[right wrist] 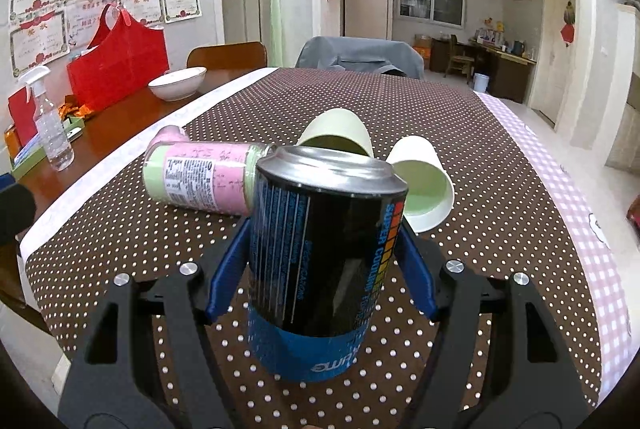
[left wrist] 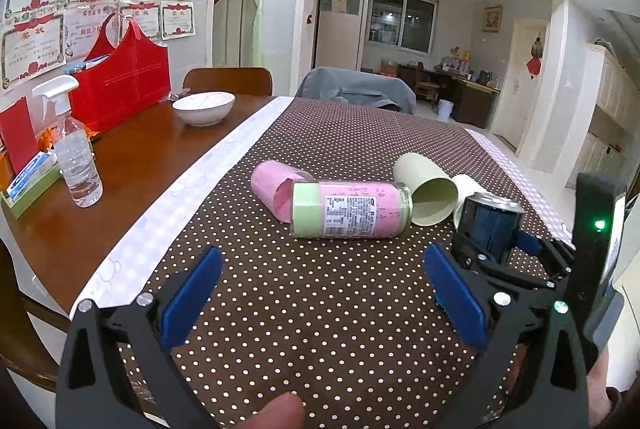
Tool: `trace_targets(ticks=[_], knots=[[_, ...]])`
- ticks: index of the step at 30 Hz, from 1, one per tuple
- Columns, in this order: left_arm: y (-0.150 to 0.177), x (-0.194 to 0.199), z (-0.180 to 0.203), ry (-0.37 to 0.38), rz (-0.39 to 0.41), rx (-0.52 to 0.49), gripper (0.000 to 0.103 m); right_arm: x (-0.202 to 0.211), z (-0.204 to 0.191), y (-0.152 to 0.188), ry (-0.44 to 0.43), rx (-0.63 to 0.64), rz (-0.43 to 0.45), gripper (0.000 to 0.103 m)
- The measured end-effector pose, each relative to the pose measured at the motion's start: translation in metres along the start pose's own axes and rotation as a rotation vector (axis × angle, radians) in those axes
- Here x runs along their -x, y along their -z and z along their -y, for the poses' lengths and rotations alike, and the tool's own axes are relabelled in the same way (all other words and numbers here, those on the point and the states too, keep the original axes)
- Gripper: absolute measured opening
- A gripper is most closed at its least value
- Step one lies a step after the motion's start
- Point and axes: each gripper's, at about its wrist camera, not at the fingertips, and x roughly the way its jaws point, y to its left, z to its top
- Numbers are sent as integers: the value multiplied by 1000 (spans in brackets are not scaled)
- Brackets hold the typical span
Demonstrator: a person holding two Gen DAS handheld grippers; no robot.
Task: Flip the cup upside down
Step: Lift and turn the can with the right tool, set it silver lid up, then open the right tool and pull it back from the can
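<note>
My right gripper (right wrist: 320, 261) is shut on a black and blue can (right wrist: 320, 261), held with its printed text upside down; the can (left wrist: 490, 225) and that gripper also show at the right of the left wrist view. My left gripper (left wrist: 320, 293) is open and empty above the dotted tablecloth (left wrist: 320, 309). Lying on their sides on the cloth are a pink cup (left wrist: 274, 189), a pink and green jar (left wrist: 352, 209), a pale green cup (left wrist: 426, 189) with its mouth toward me, and a white cup (right wrist: 420, 181) with a green inside.
On the bare wooden table (left wrist: 132, 165) at the left stand a spray bottle (left wrist: 74, 153), a white bowl (left wrist: 204, 107), a red bag (left wrist: 124, 85) and a tissue box (left wrist: 28, 185). Chairs stand at the far edge.
</note>
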Motion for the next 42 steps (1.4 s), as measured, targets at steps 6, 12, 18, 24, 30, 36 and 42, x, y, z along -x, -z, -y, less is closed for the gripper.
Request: trace_targets(ticks=[6, 12, 18, 24, 30, 36, 42], knots=[[1, 1, 4, 4, 0, -8, 99, 9, 2, 6, -30, -9, -3, 77], [0, 2, 6, 2, 1, -12, 99, 19, 0, 6, -54, -5, 9, 97], [-1, 5, 9, 6, 8, -13, 99, 25, 1, 1, -67, -22, 8, 97], [-4, 12, 13, 21, 18, -11, 99, 40, 4, -9, -76, -32, 32, 97], [-9, 24, 23, 28, 37, -34, 99, 55, 12, -18, -83, -61, 52, 97], [-16, 41, 36, 39, 60, -64, 99, 80, 23, -31, -72, -91, 98, 97], [-23, 65, 53, 41, 104, -101, 99, 107, 39, -41, -52, -126, 143, 97]])
